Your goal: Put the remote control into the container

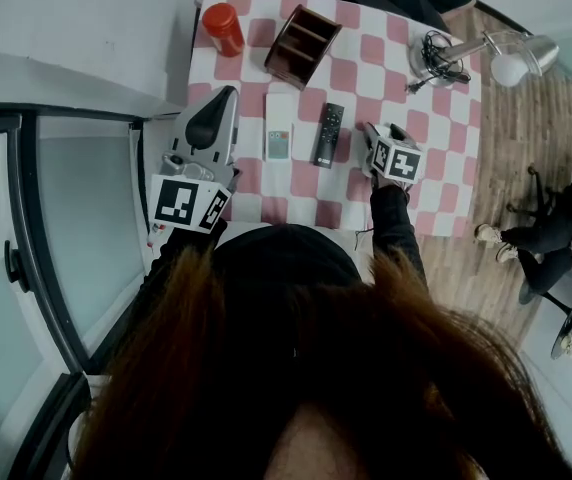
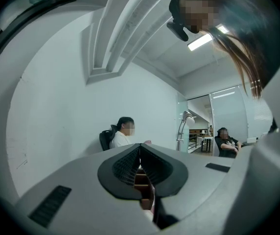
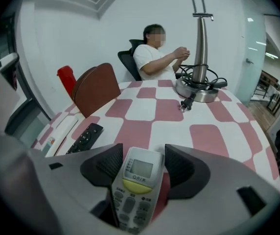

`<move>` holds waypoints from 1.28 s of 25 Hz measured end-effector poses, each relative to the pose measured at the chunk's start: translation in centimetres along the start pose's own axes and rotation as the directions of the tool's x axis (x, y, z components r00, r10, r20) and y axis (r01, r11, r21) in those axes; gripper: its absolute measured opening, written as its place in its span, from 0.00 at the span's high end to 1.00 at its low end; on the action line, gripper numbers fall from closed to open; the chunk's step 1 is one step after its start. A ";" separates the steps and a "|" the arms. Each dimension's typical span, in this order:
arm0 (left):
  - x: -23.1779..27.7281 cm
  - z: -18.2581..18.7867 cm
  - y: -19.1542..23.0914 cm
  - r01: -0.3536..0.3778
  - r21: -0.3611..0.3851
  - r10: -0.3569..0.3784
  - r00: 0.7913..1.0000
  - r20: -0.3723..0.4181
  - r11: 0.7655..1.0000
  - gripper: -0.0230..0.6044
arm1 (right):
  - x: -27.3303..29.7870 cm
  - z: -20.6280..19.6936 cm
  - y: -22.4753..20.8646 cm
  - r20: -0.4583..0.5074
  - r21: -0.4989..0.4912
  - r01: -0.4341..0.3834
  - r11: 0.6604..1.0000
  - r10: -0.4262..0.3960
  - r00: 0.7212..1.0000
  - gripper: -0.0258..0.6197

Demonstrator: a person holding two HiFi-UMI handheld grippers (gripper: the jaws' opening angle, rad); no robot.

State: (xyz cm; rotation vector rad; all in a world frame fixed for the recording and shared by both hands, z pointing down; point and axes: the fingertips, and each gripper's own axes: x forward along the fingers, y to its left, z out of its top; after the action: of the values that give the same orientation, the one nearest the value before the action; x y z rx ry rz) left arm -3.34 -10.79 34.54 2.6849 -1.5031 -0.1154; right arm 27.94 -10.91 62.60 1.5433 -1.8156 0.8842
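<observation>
A white air-conditioner remote (image 3: 139, 180) with a small screen and a yellow button lies flat on the checkered tablecloth (image 3: 145, 106). It sits between the jaws of my right gripper (image 3: 142, 155), which stand wide and open, with a sliver of cloth showing beside the remote. In the head view the right gripper (image 1: 374, 146) hovers over the table's near right part. The brown wooden container (image 1: 303, 45) stands at the far side, left of centre. My left gripper (image 1: 229, 93) is shut and empty, off the table's left edge; the container (image 2: 141, 182) shows through its pad slit.
A black remote (image 1: 328, 134) and a white remote (image 1: 279, 128) lie mid-table. A red cup (image 1: 223, 28) stands at the far left corner. A desk lamp's base with coiled cable (image 1: 436, 56) sits at the far right. A person (image 3: 154, 58) sits beyond the table.
</observation>
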 end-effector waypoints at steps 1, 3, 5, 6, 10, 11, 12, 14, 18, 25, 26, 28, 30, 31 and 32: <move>0.0 0.0 -0.1 0.001 0.000 -0.001 1.000 -0.001 1.000 0.95 | 0.2 0.0 0.2 -0.010 -0.031 0.009 0.999 -0.009 1.000 0.57; 0.1 -0.1 -0.1 0.002 0.000 -0.002 1.000 -0.005 1.000 0.95 | 0.5 0.0 0.2 -0.021 -0.069 0.023 0.997 -0.024 0.999 0.57; 0.1 -0.2 -0.1 0.002 -0.001 -0.002 1.000 -0.007 1.000 0.95 | 0.6 0.0 0.2 -0.026 -0.076 0.024 0.997 -0.026 0.999 0.57; 0.1 -0.2 -0.1 0.002 -0.001 -0.002 1.000 -0.008 1.000 0.95 | 0.6 0.1 0.2 -0.027 -0.079 0.022 0.997 -0.024 0.999 0.57; 0.0 -0.1 -0.1 0.003 0.000 -0.003 1.000 -0.006 1.000 0.95 | 0.3 0.2 0.4 0.016 -0.079 -0.019 0.997 0.020 1.000 0.57; 0.0 0.0 0.0 0.003 0.001 -0.003 1.000 -0.005 1.000 0.95 | -0.1 0.5 0.7 0.049 -0.078 -0.039 0.996 0.042 0.998 0.57; 0.0 0.0 0.0 0.003 0.001 -0.003 1.000 -0.004 1.000 0.95 | -0.8 1.0 1.0 0.088 -0.082 -0.056 0.995 0.063 0.994 0.57; -0.1 0.1 0.2 -0.001 0.003 0.001 1.000 -0.004 1.000 0.95 | -2.6 2.2 1.9 0.168 -0.101 -0.081 0.992 0.097 0.981 0.57; -0.1 0.1 0.4 -0.003 0.003 0.003 1.000 -0.001 1.000 0.95 | -5.6 4.0 3.1 0.268 -0.135 -0.107 0.985 0.140 0.953 0.57; -0.1 0.3 0.3 0.000 0.002 0.000 1.000 0.008 1.000 0.95 | -8.8 7.0 4.4 0.389 -0.115 -0.165 0.980 0.197 0.900 0.57; -0.1 0.3 0.4 -0.001 0.002 0.001 1.000 0.009 1.000 0.95 | -9.3 7.8 4.6 0.412 -0.114 -0.173 0.978 0.205 0.888 0.57; -0.1 0.4 0.5 -0.005 0.002 0.004 1.000 0.011 1.000 0.95 | -10.0 9.7 5.4 0.453 -0.125 -0.190 0.974 0.226 0.862 0.57; -0.1 0.5 0.6 -0.009 0.001 0.009 1.000 0.014 1.000 0.95 | -10.4 11.5 6.1 0.486 -0.143 -0.202 0.969 0.246 0.839 0.57; -0.1 0.5 0.7 -0.012 0.000 0.012 1.000 0.016 1.000 0.95 | -10.6 12.4 6.6 0.499 -0.153 -0.206 0.966 0.256 0.828 0.57; -0.2 0.5 0.7 -0.016 0.000 0.016 1.000 0.017 1.000 0.95 | -10.7 13.2 7.0 0.511 -0.164 -0.211 0.964 0.266 0.818 0.57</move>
State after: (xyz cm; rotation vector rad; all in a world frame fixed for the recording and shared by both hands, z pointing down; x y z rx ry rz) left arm -4.10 -11.05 34.10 2.6784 -1.5286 -0.1370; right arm 22.42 -14.33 45.37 1.6239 -2.4515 0.4780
